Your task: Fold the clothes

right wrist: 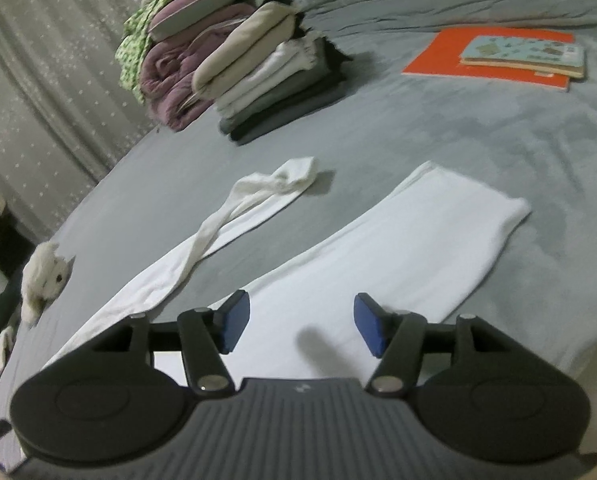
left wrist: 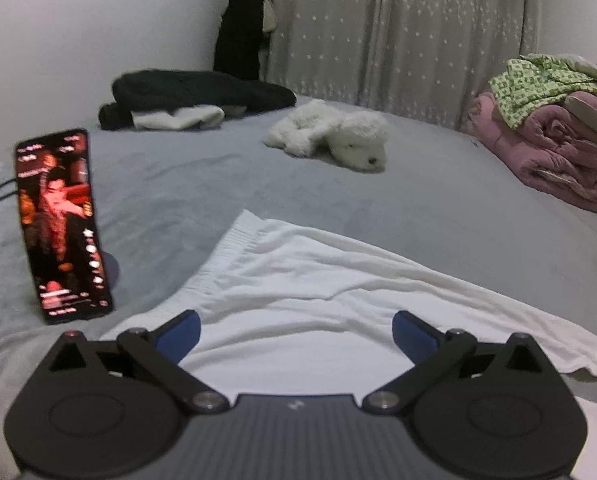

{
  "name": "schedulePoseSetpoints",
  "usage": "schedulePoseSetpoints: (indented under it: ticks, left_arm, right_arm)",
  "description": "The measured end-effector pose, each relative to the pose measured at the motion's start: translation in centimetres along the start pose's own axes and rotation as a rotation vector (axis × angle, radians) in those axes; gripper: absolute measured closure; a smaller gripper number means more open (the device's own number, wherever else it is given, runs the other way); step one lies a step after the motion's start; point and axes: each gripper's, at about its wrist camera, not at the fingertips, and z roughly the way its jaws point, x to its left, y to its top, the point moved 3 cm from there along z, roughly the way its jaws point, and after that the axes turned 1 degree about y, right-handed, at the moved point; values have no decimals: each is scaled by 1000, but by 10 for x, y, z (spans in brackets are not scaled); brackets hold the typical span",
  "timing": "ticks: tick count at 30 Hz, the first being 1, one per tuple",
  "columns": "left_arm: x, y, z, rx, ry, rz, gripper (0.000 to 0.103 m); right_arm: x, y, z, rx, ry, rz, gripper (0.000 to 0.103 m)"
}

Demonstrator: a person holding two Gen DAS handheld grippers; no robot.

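Note:
White trousers point(left wrist: 298, 292) lie spread on the grey bed, their elastic waistband point(left wrist: 234, 236) toward the far left in the left wrist view. My left gripper point(left wrist: 296, 332) hovers open over the waist part, nothing between its blue pads. In the right wrist view the two legs run away from me: the near leg point(right wrist: 398, 248) lies flat, the far leg point(right wrist: 234, 216) is twisted, with its cuff crumpled. My right gripper point(right wrist: 300, 326) stands open above the near leg's upper part and holds nothing.
A lit phone point(left wrist: 60, 224) stands propped at the left. A white plush toy point(left wrist: 334, 136), dark clothes point(left wrist: 194, 96) and pink bedding point(left wrist: 558, 152) lie farther back. A stack of folded clothes point(right wrist: 274, 80) and orange books point(right wrist: 498, 56) sit beyond the legs.

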Motion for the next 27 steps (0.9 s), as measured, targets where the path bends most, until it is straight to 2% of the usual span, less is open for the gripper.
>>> schedulePoseSetpoints:
  ticks: [8, 14, 16, 19, 27]
  left_arm:
    - [-9, 8, 10, -3, -18, 2, 1]
    - [-14, 14, 18, -14, -27, 5, 1]
    - [-13, 19, 22, -30, -17, -3, 1]
    - [-8, 25, 30, -54, -44, -52, 1]
    - [7, 23, 51, -72, -109, -23, 1]
  right_arm:
    - [33, -17, 3, -12, 17, -66, 40]
    - [72, -16, 8, -17, 58, -212, 39]
    - [85, -13, 13, -15, 83, -263, 36]
    - [108, -13, 23, 7, 121, -326, 35]
    - [183, -17, 69, 67, 276, -485, 35]
